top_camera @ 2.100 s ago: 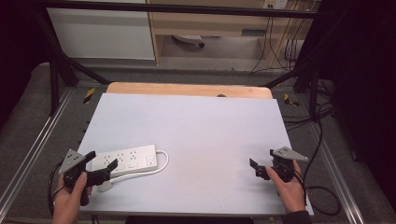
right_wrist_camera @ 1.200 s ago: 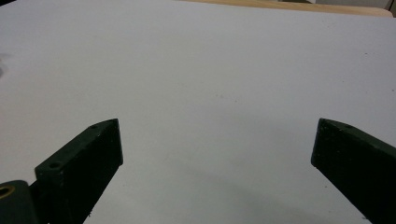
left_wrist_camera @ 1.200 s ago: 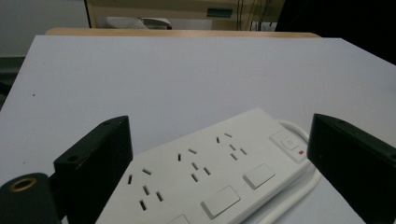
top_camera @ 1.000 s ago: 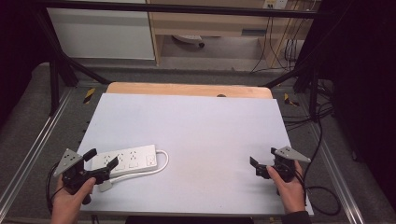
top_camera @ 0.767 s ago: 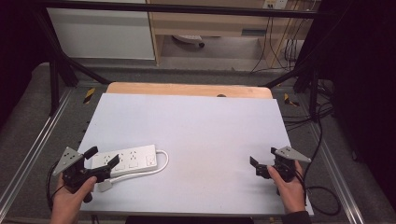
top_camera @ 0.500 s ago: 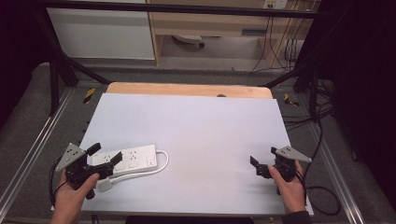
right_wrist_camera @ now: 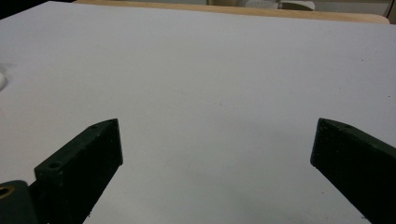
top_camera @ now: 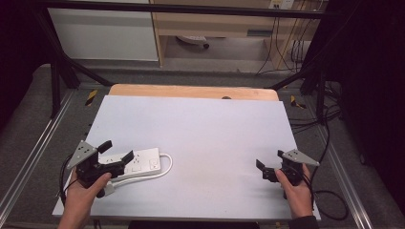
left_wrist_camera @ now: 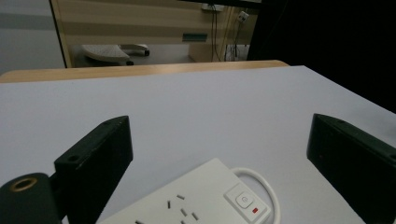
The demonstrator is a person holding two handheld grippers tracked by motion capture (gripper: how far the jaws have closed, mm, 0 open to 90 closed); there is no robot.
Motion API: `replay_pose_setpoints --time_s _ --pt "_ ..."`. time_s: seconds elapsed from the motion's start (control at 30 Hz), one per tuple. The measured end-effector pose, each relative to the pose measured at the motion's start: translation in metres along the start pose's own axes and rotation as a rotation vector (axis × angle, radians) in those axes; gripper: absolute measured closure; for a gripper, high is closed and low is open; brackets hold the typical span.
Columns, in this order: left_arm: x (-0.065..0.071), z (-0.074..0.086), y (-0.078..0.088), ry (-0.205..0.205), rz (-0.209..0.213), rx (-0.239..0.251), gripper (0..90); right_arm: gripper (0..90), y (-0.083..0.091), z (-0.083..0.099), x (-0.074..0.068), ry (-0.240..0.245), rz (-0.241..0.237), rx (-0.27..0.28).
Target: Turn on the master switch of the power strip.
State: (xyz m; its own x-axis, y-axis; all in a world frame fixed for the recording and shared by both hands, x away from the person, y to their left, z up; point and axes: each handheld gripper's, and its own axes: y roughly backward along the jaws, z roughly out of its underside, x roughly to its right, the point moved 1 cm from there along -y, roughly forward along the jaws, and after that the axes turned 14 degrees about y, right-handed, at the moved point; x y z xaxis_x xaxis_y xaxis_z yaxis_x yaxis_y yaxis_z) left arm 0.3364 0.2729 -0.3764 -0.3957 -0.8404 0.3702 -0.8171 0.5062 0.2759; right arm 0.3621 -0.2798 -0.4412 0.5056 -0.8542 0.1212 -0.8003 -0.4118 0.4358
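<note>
A white power strip (top_camera: 143,161) lies flat at the near left of the white table (top_camera: 205,129), its white cable (top_camera: 167,164) looping out of the right end. My left gripper (top_camera: 116,150) is open and hovers over the strip's left part, one jaw on each side of it. In the left gripper view the strip (left_wrist_camera: 201,198) with its switch (left_wrist_camera: 244,201) lies low between the open jaws of that gripper (left_wrist_camera: 219,126). My right gripper (top_camera: 270,160) is open near the table's front right corner, holding nothing. The right gripper view has only bare table (right_wrist_camera: 210,70) between the jaws of the right gripper (right_wrist_camera: 215,126).
A wooden board (top_camera: 191,90) borders the table's far edge. Metal frame rails (top_camera: 33,152) run along both sides. Black cables (top_camera: 329,143) trail on the floor at the right. A white cabinet (top_camera: 105,33) and a wooden shelf unit (top_camera: 215,24) stand beyond the table.
My left gripper has moved forward and to the right, and now stands over the power strip's left end. The right gripper has stayed put.
</note>
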Motion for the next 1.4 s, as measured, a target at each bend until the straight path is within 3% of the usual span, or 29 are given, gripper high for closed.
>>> replay_pose_setpoints --time_s 0.77,1.4 --pt "0.011 -0.005 -0.021 -0.019 0.010 -0.016 6.9 2.9 0.001 0.000 0.002 -0.006 0.004 0.004" --pt "0.025 -0.002 -0.049 -0.049 0.016 -0.066 7.7 3.2 0.003 -0.001 0.003 -0.006 -0.001 0.015"
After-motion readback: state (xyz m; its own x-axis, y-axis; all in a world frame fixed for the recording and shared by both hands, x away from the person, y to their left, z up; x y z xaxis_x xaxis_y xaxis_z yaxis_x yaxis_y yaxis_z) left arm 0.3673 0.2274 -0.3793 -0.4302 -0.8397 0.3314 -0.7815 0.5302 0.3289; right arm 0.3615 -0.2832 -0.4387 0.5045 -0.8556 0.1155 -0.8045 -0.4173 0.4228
